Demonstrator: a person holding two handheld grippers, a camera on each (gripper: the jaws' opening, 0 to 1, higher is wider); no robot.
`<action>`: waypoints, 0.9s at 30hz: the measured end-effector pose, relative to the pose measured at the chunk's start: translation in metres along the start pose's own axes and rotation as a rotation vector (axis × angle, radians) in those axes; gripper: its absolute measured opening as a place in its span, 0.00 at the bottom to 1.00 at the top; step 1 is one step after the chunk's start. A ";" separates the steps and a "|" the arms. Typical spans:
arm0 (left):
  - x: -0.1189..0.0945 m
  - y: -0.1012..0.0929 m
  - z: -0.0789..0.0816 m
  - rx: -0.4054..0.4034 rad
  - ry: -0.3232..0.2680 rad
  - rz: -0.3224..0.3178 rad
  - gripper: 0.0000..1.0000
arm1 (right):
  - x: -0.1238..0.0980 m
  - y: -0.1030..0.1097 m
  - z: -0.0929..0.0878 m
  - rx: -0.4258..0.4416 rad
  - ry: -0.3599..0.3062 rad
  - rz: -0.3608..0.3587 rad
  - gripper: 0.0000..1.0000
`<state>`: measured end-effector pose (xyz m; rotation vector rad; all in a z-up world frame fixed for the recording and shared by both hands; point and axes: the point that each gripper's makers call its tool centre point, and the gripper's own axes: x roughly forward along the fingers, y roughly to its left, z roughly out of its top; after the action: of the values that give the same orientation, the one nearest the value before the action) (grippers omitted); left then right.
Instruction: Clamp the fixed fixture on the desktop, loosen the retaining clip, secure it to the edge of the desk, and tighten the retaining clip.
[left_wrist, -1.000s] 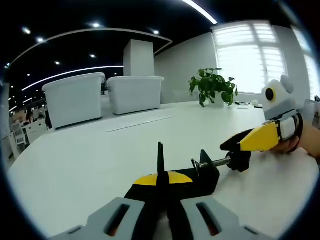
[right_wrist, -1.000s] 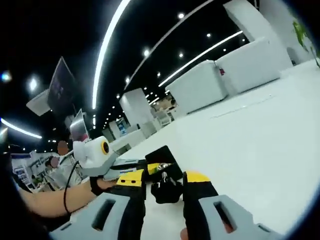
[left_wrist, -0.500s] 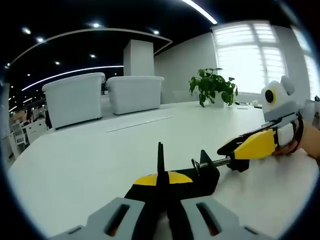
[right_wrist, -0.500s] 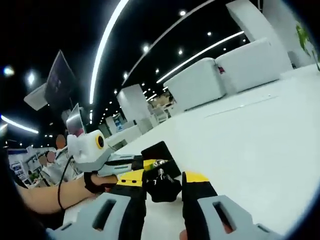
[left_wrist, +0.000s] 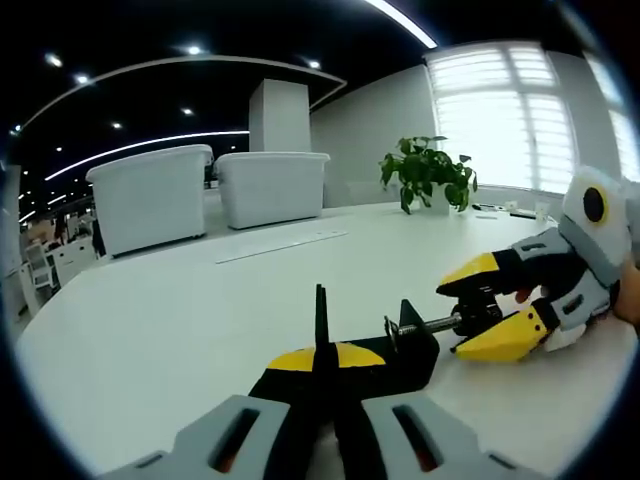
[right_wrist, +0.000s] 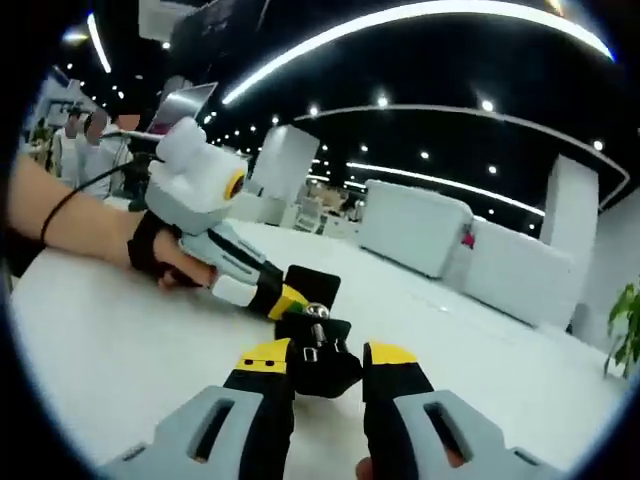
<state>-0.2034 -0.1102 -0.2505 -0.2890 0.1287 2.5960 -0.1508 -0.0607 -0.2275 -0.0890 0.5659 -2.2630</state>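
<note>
A black clamp fixture (left_wrist: 412, 345) lies on the white desk (left_wrist: 180, 310). My left gripper (left_wrist: 320, 356) is shut on its thin upright plate, yellow tips pressed together. The clamp's threaded screw (left_wrist: 430, 325) runs right to a black knob (left_wrist: 480, 312). My right gripper (left_wrist: 490, 305) comes in from the right, rolled so one yellow jaw sits above the knob and one below. In the right gripper view the knob (right_wrist: 320, 352) sits pinched between my right gripper's (right_wrist: 327, 353) yellow tips, and the left gripper (right_wrist: 262, 292) with a person's gloved hand (right_wrist: 165, 262) holds the clamp (right_wrist: 310, 283) behind it.
Two white sofas (left_wrist: 205, 190) stand beyond the desk's far edge and a potted plant (left_wrist: 425, 172) sits at its back right by the window. A long slot (left_wrist: 280, 246) runs across the desk farther back. People stand far off (right_wrist: 85, 135).
My right gripper has rolled roughly a quarter turn around the knob, its jaws now one above the other. The left gripper and the clamp body have stayed put.
</note>
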 end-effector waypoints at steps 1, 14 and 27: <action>0.000 0.000 0.000 0.000 0.000 0.000 0.05 | -0.001 0.001 0.001 -0.019 0.000 -0.004 0.25; 0.002 0.002 -0.001 -0.003 0.001 0.002 0.05 | 0.001 0.001 0.001 -0.116 0.002 -0.016 0.26; 0.007 0.005 0.001 0.001 0.000 -0.003 0.05 | -0.008 -0.024 0.009 0.687 -0.110 0.097 0.35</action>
<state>-0.2118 -0.1109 -0.2513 -0.2882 0.1298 2.5930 -0.1600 -0.0440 -0.2083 0.1534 -0.2740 -2.2197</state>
